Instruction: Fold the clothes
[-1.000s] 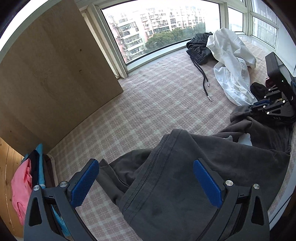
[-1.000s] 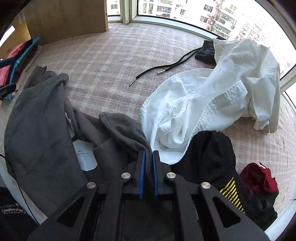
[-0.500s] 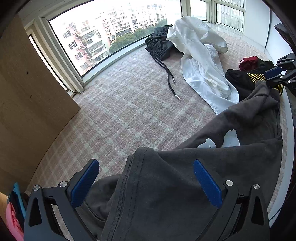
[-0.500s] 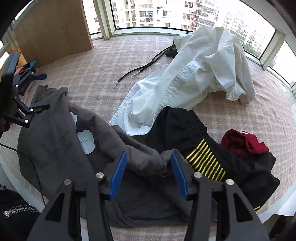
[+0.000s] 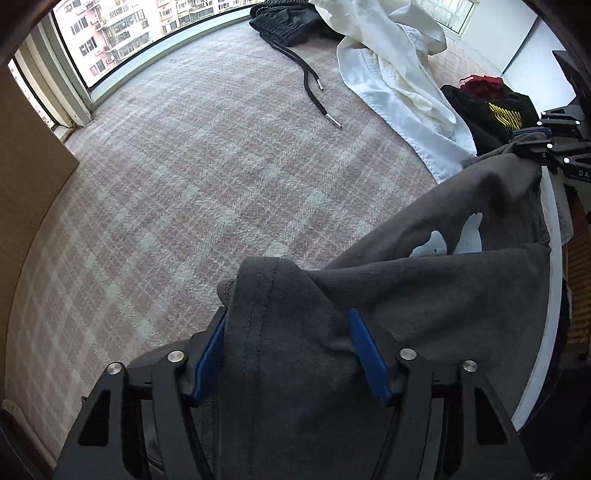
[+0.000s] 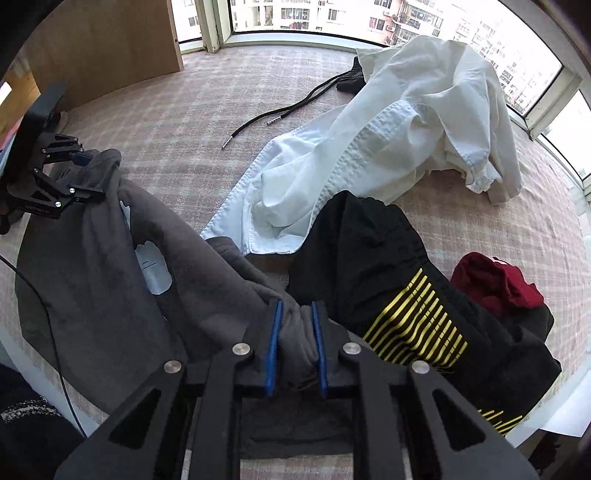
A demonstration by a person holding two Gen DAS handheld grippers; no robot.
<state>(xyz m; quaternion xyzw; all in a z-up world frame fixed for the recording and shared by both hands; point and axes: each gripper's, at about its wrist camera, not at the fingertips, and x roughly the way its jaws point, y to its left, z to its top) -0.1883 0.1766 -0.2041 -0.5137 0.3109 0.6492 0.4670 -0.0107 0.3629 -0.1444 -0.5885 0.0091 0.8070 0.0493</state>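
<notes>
A dark grey garment (image 5: 424,295) with white patches is stretched between my two grippers above the plaid surface (image 5: 207,155). My left gripper (image 5: 288,325) has its blue pads partly closed around one bunched end of it. My right gripper (image 6: 297,314) is shut on the other bunched end (image 6: 295,332). In the right wrist view the grey garment (image 6: 85,258) runs left to the left gripper (image 6: 81,162). In the left wrist view the right gripper (image 5: 532,136) holds the far corner.
A white garment (image 6: 388,147) lies crumpled at the middle. A black garment with yellow stripes (image 6: 399,295) and a dark red one (image 6: 495,277) lie right. Black shorts with a drawstring (image 5: 291,26) lie by the window. A wooden panel (image 6: 110,40) stands at left.
Both grippers closed on the grey garment: the right from open to shut, the left narrowed around a bunched end. The garment is now lifted and stretched between them.
</notes>
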